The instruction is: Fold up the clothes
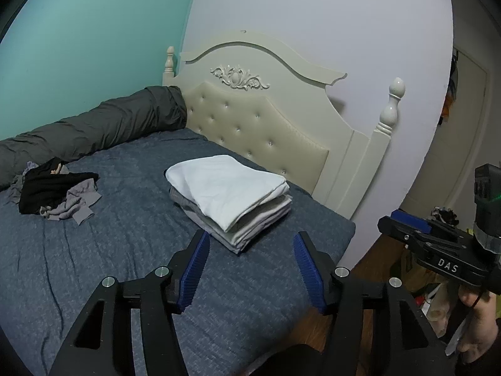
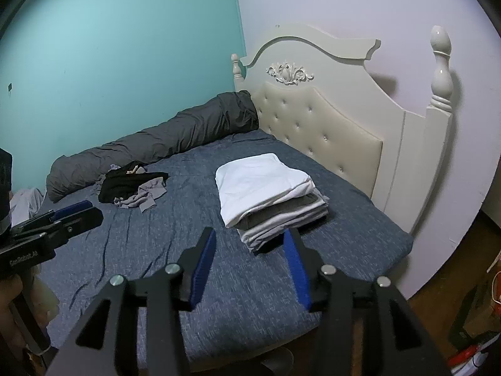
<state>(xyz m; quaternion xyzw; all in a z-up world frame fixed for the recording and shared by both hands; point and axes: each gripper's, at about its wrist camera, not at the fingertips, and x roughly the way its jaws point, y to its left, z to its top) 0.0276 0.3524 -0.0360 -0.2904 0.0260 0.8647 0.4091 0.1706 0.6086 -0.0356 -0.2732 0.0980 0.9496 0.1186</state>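
The left gripper (image 1: 250, 247), black with ribbed blue pads, stood with its jaws apart and nothing between them, above the near part of the blue-grey bedspread (image 1: 131, 250). The right gripper (image 2: 250, 244), of the same make, likewise gaped empty, its tips just short of the neat stack of folded clothes (image 2: 269, 200), white on top with grey layers beneath. That stack lay on the bed near the cream tufted headboard (image 2: 328, 131). Farther off, a crumpled heap of black and grey garments (image 1: 56, 194) lay unfolded beside a long dark grey rolled duvet (image 1: 94, 125) along the turquoise wall (image 1: 78, 47).
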